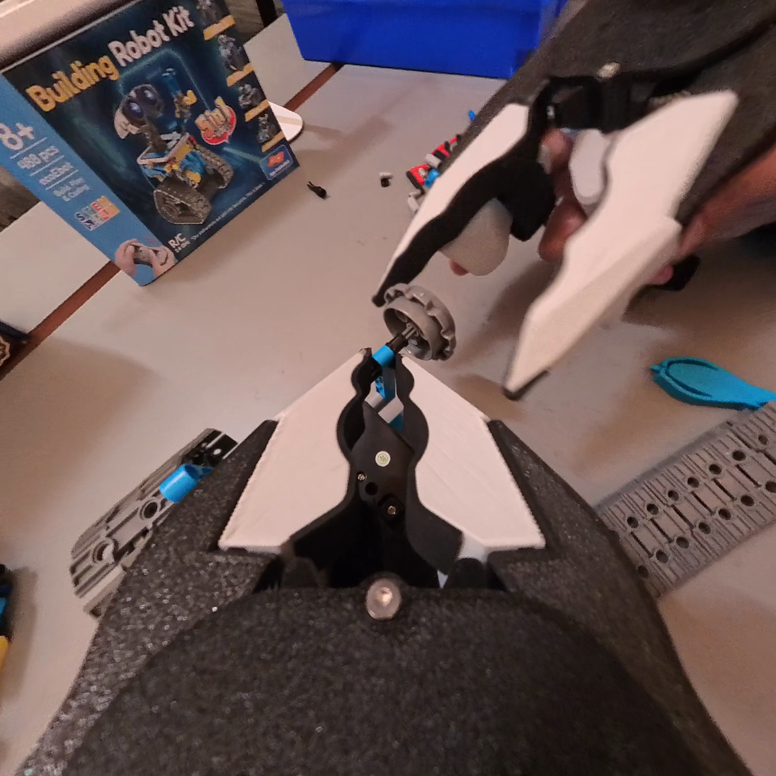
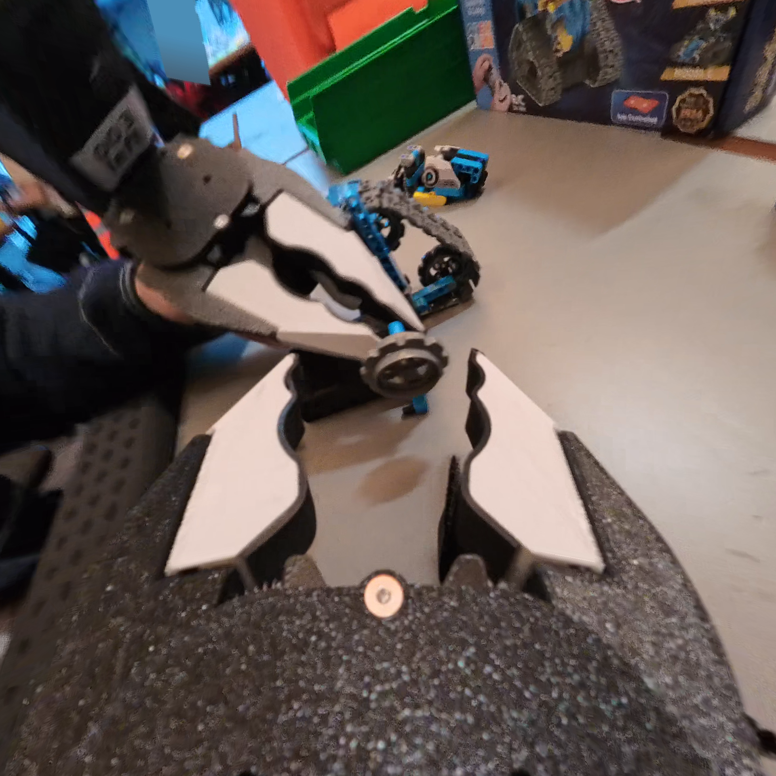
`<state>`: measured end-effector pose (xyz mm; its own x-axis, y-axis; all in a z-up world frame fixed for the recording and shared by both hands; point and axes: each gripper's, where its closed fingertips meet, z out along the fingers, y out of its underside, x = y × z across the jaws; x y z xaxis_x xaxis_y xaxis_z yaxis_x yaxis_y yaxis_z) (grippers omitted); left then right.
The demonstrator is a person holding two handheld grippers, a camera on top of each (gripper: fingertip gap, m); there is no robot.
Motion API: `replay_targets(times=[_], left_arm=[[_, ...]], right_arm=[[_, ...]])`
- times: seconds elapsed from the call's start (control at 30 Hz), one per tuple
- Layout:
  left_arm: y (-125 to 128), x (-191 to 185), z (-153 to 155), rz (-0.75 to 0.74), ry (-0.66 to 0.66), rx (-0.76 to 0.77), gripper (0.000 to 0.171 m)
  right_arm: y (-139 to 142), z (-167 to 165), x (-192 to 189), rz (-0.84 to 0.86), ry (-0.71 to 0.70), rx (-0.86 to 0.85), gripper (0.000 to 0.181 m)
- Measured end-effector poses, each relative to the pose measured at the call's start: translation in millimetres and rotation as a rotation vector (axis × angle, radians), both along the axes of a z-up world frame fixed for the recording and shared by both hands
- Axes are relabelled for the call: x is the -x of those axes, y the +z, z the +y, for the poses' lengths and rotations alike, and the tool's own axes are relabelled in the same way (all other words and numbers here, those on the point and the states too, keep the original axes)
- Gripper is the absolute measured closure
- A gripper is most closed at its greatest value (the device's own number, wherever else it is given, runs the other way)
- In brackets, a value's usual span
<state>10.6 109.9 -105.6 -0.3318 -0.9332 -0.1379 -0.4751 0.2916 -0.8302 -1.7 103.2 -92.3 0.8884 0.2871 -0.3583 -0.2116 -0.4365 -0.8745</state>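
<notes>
Two grippers are meeting at the gray wheel (image 1: 420,321): your left gripper (image 1: 380,361) is clenching its blue axle (image 1: 383,356), your right gripper (image 2: 380,369) is hanging released just beside the wheel. Risk: you're nudging it off the axle.

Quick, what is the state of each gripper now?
Left gripper: closed on the blue piece that carries a grey wheel.
Right gripper: open, holding nothing.

On my desk (image 1: 252,294) a toy kit box (image 1: 138,138) stands upright at the far left, a blue bin (image 1: 420,33) behind it. A tracked toy vehicle (image 2: 420,243) sits before a green bin (image 2: 378,84). A teal lid (image 1: 705,384) lies near a grey perforated plate (image 1: 693,504).
</notes>
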Motion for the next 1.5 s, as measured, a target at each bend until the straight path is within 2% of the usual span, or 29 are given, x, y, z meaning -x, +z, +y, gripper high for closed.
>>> replay_targets(times=[0.07,0.13,0.27,0.33,0.4,0.47,0.53,0.63,0.9,1.13,1.23,1.33,1.5], left_arm=[[1,1,0,0.000,-0.003,-0.030,0.162],[2,3,0,0.013,-0.011,-0.032,0.161],[2,14,4,0.077,-0.084,-0.135,0.135],[12,19,10,0.080,-0.158,-0.275,0.135],[24,23,5,0.090,-0.286,-0.372,0.135],[24,31,-12,0.180,-0.443,-0.347,0.136],[22,32,-20,0.265,-0.522,-0.297,0.141],[14,24,-11,0.306,-0.502,-0.307,0.145],[3,29,-19,0.303,-0.558,-0.273,0.166],[3,30,-18,0.274,-0.524,-0.296,0.167],[6,31,-18,0.231,-0.532,-0.309,0.166],[12,33,-19,0.191,-0.547,-0.260,0.166],[8,33,-21,0.227,-0.531,-0.248,0.166]], right_arm=[[1,3,-7,0.113,-0.008,-0.002,0.113],[-2,0,-5,0.155,0.043,0.020,0.142],[-9,1,-6,0.110,0.043,0.042,0.142],[-8,-2,-3,0.081,0.079,0.032,0.142],[-9,-4,0,0.067,0.120,0.032,0.142],[-6,-5,4,0.056,0.163,0.016,0.142],[-4,-6,8,0.038,0.186,0.005,0.142],[-3,-11,14,0.019,0.220,-0.004,0.142],[-1,-11,15,0.014,0.224,-0.015,0.142],[-1,-8,19,0.057,0.203,-0.008,0.142],[2,-10,19,0.012,0.214,-0.026,0.142],[9,-11,21,-0.002,0.231,-0.046,0.142],[4,-12,21,-0.015,0.228,-0.016,0.142]])
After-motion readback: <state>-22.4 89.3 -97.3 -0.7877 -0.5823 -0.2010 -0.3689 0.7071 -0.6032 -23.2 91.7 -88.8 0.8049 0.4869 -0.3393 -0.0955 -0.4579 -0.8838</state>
